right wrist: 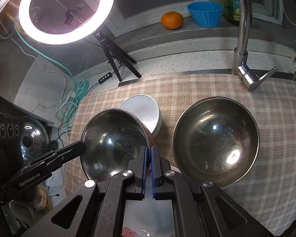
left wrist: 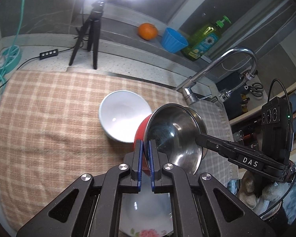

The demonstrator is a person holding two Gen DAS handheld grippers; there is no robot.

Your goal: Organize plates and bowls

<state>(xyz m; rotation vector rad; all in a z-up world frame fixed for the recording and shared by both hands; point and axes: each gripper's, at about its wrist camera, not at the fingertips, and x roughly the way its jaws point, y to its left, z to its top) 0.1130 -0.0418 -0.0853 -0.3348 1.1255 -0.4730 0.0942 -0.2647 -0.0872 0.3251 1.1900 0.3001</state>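
A steel bowl with a red outside (left wrist: 173, 136) (right wrist: 112, 140) is held tilted above the checked cloth. My left gripper (left wrist: 146, 148) is shut on its near rim, one pad inside and one on the red wall. My right gripper (right wrist: 149, 158) is shut on the opposite rim; it shows in the left wrist view (left wrist: 199, 137) as a black arm. A white bowl (left wrist: 124, 116) (right wrist: 144, 114) sits on the cloth behind. A larger steel bowl (right wrist: 216, 140) sits at the right. A flowered white plate (left wrist: 146, 215) (right wrist: 148, 217) lies below the grippers.
A ring light on a black tripod (left wrist: 90, 33) (right wrist: 116, 59) stands at the back. A chrome faucet (left wrist: 223, 67) (right wrist: 244, 39) rises at the right. An orange (right wrist: 172, 20), a blue cup (right wrist: 205, 13) and a green soap bottle (left wrist: 203, 39) stand on the sill. Cables (left wrist: 2, 67) lie at the left.
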